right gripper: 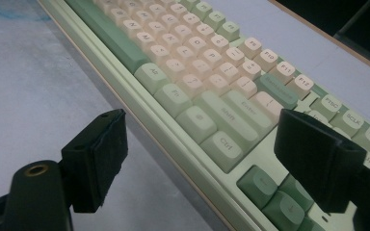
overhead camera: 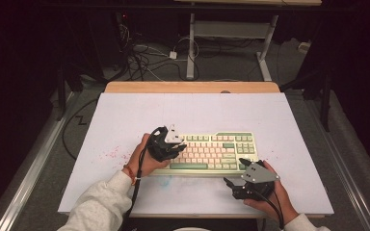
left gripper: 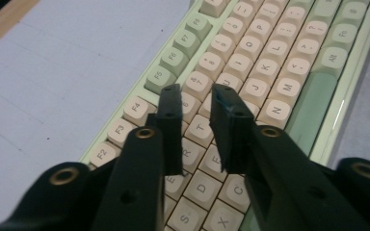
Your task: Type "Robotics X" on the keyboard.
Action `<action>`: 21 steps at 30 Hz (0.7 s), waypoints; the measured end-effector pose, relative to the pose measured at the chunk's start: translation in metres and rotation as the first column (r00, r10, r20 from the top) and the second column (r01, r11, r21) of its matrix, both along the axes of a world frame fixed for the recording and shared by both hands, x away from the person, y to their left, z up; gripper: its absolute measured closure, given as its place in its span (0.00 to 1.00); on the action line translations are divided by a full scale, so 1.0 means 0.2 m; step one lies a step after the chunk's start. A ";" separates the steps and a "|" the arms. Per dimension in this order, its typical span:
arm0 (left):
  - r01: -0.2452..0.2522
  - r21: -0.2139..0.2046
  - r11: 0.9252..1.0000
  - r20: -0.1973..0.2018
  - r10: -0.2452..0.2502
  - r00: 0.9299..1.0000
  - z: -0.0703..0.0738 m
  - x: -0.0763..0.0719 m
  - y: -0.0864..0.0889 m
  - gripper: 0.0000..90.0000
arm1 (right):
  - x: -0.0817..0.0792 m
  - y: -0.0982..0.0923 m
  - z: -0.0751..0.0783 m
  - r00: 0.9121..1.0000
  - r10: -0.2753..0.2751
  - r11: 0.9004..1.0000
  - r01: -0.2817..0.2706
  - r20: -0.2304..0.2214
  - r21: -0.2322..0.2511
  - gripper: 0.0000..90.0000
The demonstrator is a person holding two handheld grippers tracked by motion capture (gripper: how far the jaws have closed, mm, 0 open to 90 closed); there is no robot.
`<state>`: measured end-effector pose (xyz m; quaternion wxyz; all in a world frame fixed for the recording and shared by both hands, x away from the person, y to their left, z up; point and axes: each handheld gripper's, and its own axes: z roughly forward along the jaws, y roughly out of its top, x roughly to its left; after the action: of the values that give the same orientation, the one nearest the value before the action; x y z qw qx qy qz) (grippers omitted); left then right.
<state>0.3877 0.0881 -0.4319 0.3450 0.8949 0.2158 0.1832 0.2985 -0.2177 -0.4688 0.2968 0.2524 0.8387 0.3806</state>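
Note:
A cream and green keyboard (overhead camera: 217, 151) lies across the white table top. My left gripper (overhead camera: 177, 148) hovers over its left half, held from the left by a hand. In the left gripper view its jaws (left gripper: 196, 91) stand a narrow gap apart above the letter and number keys (left gripper: 270, 62), with nothing between them. My right gripper (overhead camera: 237, 172) sits at the keyboard's front right corner. In the right gripper view its jaws (right gripper: 202, 130) are wide apart, one over the table and one over the green arrow keys, astride the corner near the Ctrl key (right gripper: 225, 143).
The white board (overhead camera: 125, 120) covers a wooden table whose far edge (overhead camera: 192, 87) shows behind it. Pink specks (overhead camera: 113, 154) lie left of the keyboard and a faint blue smudge (overhead camera: 164, 182) in front of it. Cables and desk legs (overhead camera: 191, 48) are on the floor beyond.

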 end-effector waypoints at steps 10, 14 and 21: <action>-0.004 -0.015 1.000 0.110 0.005 0.994 0.02 -0.10 0.05 0.50 | 0.00 0.00 0.00 1.000 -0.001 1.000 0.001 -0.007 0.006 0.22; -0.007 -0.029 1.000 0.145 0.011 0.989 0.02 -0.14 0.07 0.36 | 0.00 0.00 0.00 1.000 -0.002 1.000 0.002 -0.009 0.005 0.22; -0.022 -0.068 0.997 0.199 0.035 0.979 -0.01 -0.20 0.15 0.25 | 0.01 0.00 0.00 1.000 -0.003 1.000 0.003 -0.012 0.003 0.23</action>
<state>0.3477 0.1175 -0.4332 0.3913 0.8571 0.1985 0.2701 0.2998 -0.2183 -0.4690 0.2920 0.2564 0.8393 0.3801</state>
